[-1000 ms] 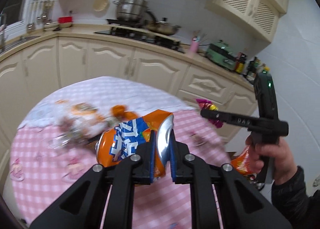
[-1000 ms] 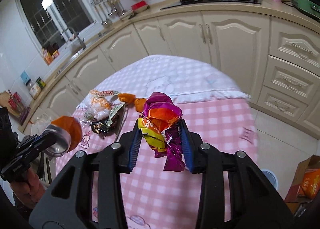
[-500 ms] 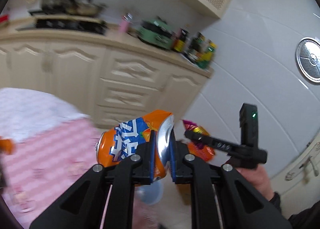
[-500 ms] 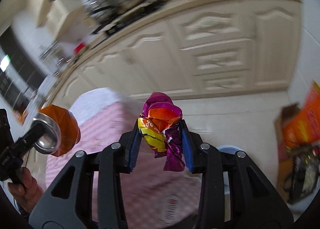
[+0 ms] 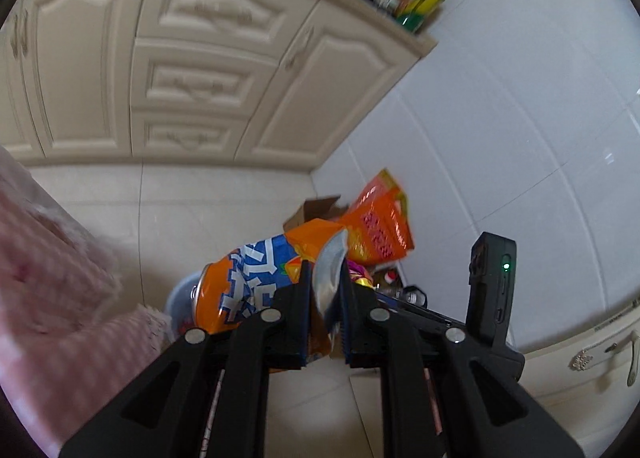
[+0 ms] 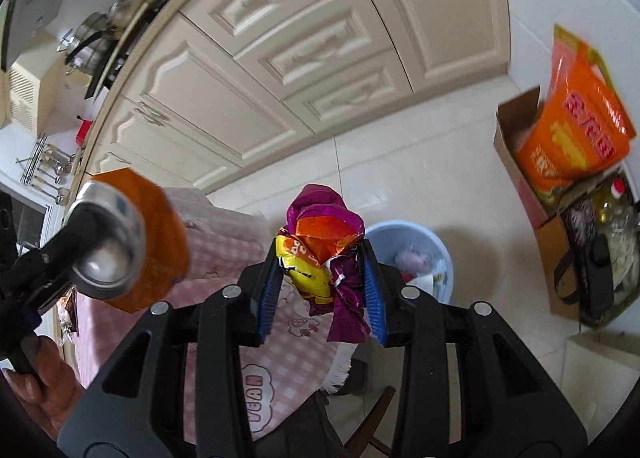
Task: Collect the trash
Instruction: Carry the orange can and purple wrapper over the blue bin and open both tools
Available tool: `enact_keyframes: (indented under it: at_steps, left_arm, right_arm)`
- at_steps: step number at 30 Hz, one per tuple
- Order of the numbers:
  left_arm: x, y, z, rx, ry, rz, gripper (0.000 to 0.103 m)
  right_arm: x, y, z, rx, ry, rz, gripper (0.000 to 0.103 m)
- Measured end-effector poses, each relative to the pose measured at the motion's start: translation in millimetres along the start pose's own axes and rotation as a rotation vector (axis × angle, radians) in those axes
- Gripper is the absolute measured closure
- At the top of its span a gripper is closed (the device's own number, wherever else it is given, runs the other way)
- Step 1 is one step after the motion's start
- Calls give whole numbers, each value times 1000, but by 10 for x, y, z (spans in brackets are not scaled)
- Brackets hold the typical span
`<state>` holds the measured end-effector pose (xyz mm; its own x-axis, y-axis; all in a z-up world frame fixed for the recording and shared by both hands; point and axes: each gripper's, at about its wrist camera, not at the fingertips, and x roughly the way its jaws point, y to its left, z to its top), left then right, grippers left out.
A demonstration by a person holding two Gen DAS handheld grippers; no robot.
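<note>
both grippers swung from table toward bin (image 6: 408,254), can (image 5: 256,282) still clamped.

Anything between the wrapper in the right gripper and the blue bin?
Nothing: in the right wrist view, only bare floor tile separates the crumpled wrapper from the blue bin beyond.

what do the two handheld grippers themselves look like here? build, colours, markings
Both the left gripper and the right gripper are matte black linkage frames with silver round pivot bolts. The fingers carry ribbed blue pads. Seen from the left wrist, the right unit has a black upright module with a small lit green LED. A bare hand grips the left handle; no cables or logos are visible.
</note>
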<state>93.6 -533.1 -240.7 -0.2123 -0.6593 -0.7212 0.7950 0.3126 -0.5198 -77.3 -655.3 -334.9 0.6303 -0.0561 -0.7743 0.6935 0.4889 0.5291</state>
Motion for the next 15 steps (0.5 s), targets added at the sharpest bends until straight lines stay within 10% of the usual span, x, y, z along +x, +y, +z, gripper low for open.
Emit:
enact_keyframes:
  at_steps: [6,8,12,15]
  left_arm:
    - [530,148,45,-28,109,23,91]
    - [648,185,53,-22,139,43,89]
    - [714,212,85,13,142,111,25]
    - [690,200,94,45,149,164,21]
  right_arm:
    - [373,-115,-21,29,68,8,64]
    - [473,-154,-46,40,83,-10,48]
    - [545,-250,-89,77,93,-23,19]
    - [529,-293,-106,90,85,-42,11]
